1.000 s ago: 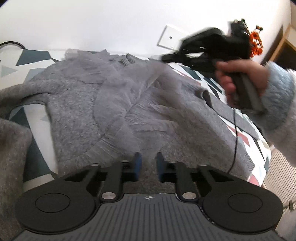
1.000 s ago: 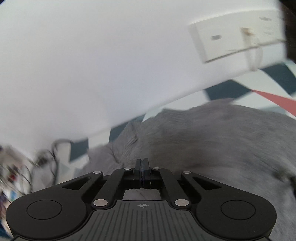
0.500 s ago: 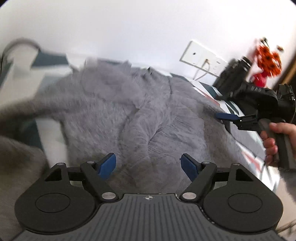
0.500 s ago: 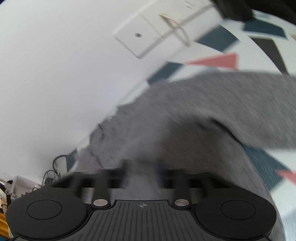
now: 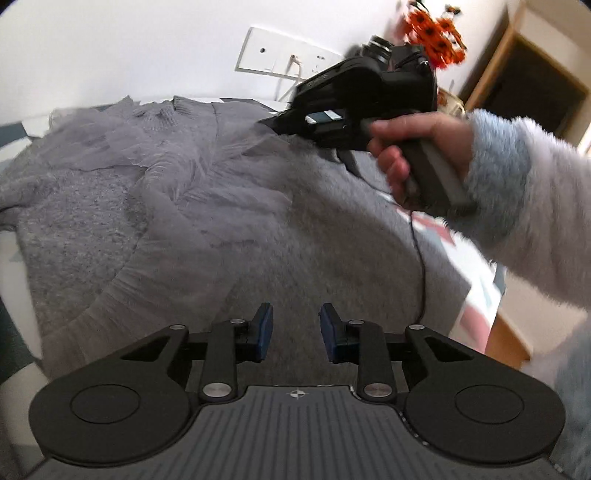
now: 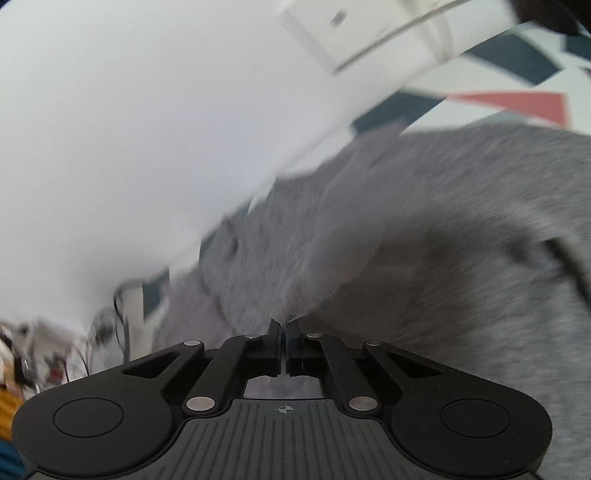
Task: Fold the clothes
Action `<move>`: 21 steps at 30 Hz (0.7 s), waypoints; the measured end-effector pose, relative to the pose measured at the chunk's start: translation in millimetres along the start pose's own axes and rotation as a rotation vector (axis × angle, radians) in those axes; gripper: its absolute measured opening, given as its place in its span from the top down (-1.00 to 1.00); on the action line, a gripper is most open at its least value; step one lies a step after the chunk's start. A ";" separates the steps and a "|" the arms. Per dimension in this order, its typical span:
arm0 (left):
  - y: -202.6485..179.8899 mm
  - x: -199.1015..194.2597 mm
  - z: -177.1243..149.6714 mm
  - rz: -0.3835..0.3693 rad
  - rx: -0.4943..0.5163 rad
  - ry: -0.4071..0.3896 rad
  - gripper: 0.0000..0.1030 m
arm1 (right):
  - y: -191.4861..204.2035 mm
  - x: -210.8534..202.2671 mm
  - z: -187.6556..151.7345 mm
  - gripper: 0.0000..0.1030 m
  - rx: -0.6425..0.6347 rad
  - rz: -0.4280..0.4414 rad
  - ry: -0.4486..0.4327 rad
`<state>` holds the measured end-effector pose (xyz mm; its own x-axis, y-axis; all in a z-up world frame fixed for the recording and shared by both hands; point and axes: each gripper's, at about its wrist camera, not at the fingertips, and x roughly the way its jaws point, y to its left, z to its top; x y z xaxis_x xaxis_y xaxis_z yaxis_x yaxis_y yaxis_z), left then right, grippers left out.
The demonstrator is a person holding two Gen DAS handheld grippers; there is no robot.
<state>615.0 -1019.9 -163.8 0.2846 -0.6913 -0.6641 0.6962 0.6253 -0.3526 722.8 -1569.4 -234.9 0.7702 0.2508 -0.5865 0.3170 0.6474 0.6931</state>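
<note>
On the patterned bedcover (image 5: pixel 476 273), left gripper (image 5: pixel 296 326) closing empty; right gripper (image 6: pixel 283 334) pinches grey garment (image 6: pixel 443 229).

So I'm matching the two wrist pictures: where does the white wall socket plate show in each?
Left wrist view: the white socket plate is upper centre, on the wall beyond the grey sweater.
Right wrist view: the plate is at the top edge, right of centre, tilted and blurred.
Shared landmark: the grey sweater on the patterned cover.
</note>
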 end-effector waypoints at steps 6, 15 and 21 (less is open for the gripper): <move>25.5 -14.0 13.7 0.158 -0.106 -0.140 -0.01 | -42.0 -46.3 -0.8 0.99 0.062 -0.100 -0.063; 43.4 28.5 31.3 0.240 -0.207 -0.143 0.48 | 47.7 -26.9 -28.2 -0.51 -0.220 0.020 0.026; 5.0 17.7 26.9 0.179 -0.006 -0.148 0.68 | 104.3 20.2 -44.6 -0.17 -0.574 0.010 0.094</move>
<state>641.3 -1038.7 -159.6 0.4972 -0.6147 -0.6122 0.6219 0.7446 -0.2426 746.7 -1464.7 -193.2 0.7107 0.3046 -0.6342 -0.0607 0.9246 0.3760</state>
